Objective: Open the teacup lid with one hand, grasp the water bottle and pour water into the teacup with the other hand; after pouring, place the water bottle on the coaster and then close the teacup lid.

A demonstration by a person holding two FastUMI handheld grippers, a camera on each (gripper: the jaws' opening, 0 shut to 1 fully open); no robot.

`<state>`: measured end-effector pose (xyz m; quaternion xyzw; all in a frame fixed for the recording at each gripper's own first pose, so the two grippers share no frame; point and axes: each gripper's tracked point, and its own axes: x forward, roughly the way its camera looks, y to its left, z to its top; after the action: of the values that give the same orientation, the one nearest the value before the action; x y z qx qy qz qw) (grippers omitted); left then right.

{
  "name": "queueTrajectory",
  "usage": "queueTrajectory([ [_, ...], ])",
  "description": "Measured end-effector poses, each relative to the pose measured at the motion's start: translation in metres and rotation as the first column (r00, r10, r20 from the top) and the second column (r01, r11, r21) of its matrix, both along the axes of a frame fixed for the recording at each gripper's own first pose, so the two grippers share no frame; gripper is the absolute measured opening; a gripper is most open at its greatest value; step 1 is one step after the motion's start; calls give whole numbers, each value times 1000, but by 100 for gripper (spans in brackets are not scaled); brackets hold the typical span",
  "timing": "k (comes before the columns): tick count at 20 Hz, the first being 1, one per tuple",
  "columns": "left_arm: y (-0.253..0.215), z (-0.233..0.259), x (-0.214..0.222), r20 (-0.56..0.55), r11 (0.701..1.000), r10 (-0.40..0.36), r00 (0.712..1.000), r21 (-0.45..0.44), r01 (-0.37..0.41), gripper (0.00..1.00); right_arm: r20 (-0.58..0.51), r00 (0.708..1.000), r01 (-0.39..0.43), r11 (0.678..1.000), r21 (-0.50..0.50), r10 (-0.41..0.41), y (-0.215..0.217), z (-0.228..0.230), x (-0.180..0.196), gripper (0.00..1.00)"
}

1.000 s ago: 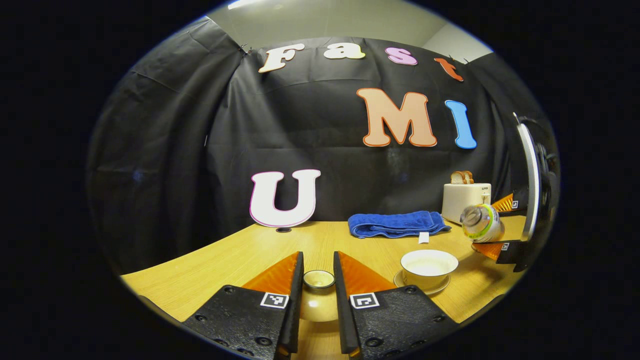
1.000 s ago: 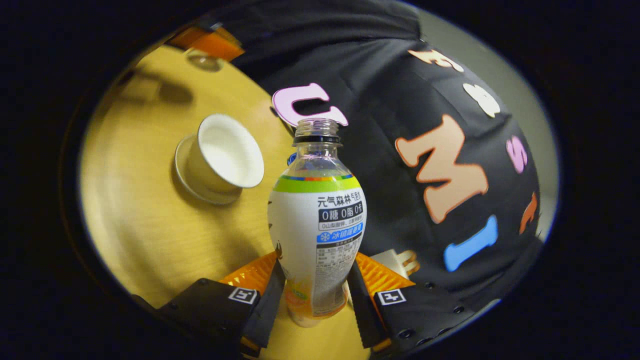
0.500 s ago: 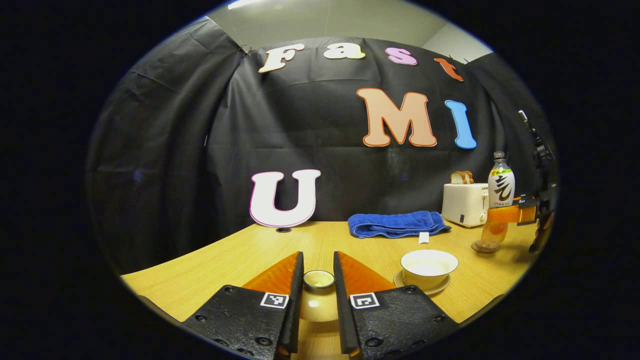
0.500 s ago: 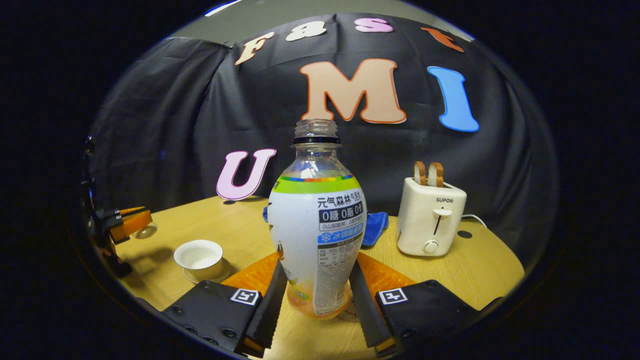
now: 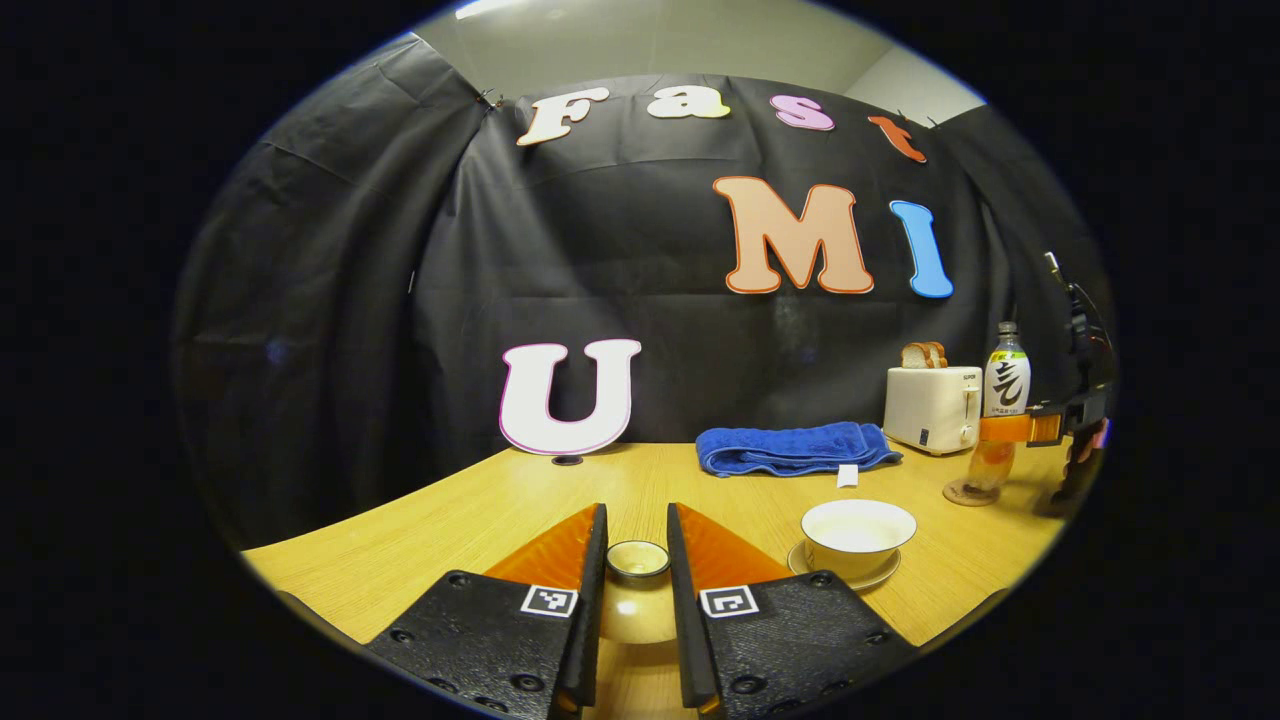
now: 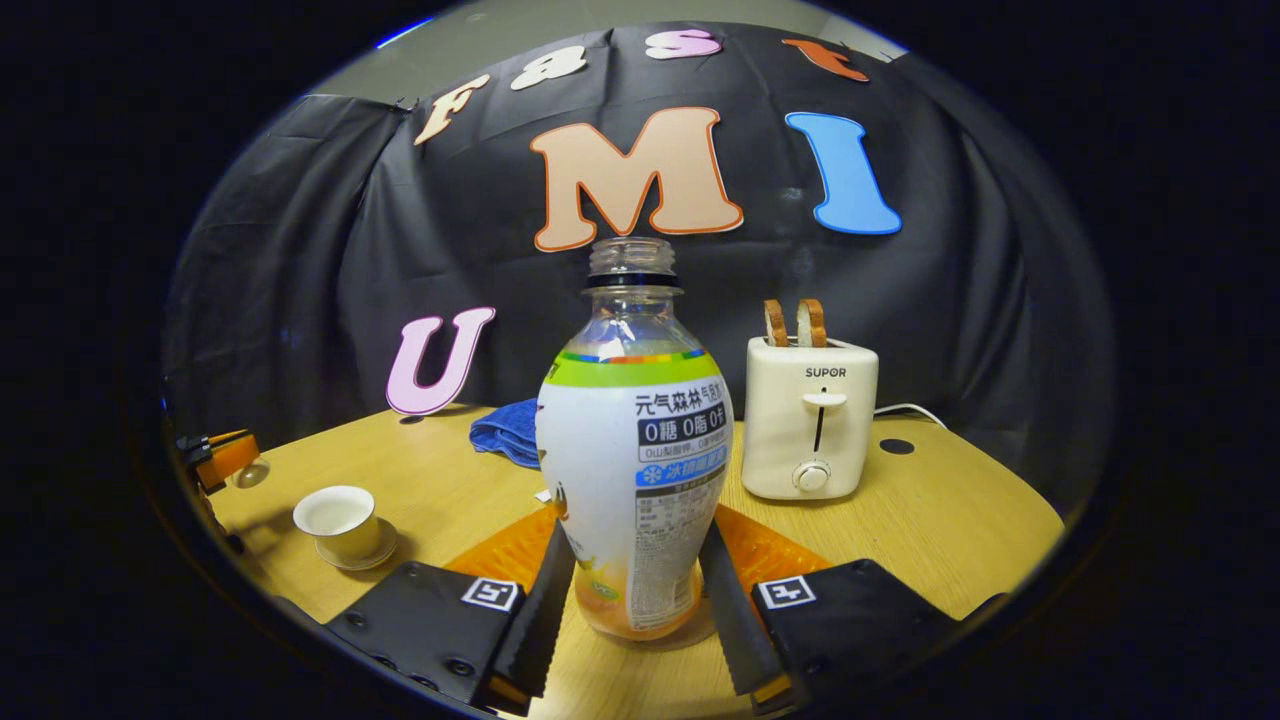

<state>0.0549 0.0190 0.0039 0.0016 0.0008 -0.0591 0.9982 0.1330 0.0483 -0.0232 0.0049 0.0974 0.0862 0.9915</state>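
One teacup [image 5: 858, 533]; one lid [image 5: 638, 558]; one water bottle [image 6: 634, 440]; one coaster [image 5: 968, 493]; one toaster [image 6: 809, 415]; one blue towel [image 5: 795, 447]

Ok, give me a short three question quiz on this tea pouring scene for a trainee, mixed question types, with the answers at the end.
1. True or false: the teacup has its lid on.
2. Multiple choice: the water bottle in the right gripper is A) lying on its side, B) upright over the coaster, C) tipped over the teacup.
3. Fill in: the left gripper is shut on the ____.

Key
1. False. The cup is open on its saucer.
2. B. In the left gripper view the bottle stands upright at the coaster, near the toaster.
3. The teacup lid, pinched between both fingers.
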Motion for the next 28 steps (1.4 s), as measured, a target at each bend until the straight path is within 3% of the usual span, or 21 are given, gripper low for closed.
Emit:
queueTrajectory([
  [14, 0, 0, 1, -1, 1000, -2, 1000, 1, 2, 30, -26, 1000, 18, 1000, 4, -18, -5, -20, 5, 75],
  [20, 0, 0, 1, 0, 1000, -3, 1000, 0, 3, 30, 0, 1000, 16, 1000, -24, -16, -10, -13, -12, 96],
  [28, -6, 0, 1, 0, 1000, -29, 1000, 1, 29, 30, 63, 995, 76, 997, -23, -74, -24, 0, -57, 94],
])
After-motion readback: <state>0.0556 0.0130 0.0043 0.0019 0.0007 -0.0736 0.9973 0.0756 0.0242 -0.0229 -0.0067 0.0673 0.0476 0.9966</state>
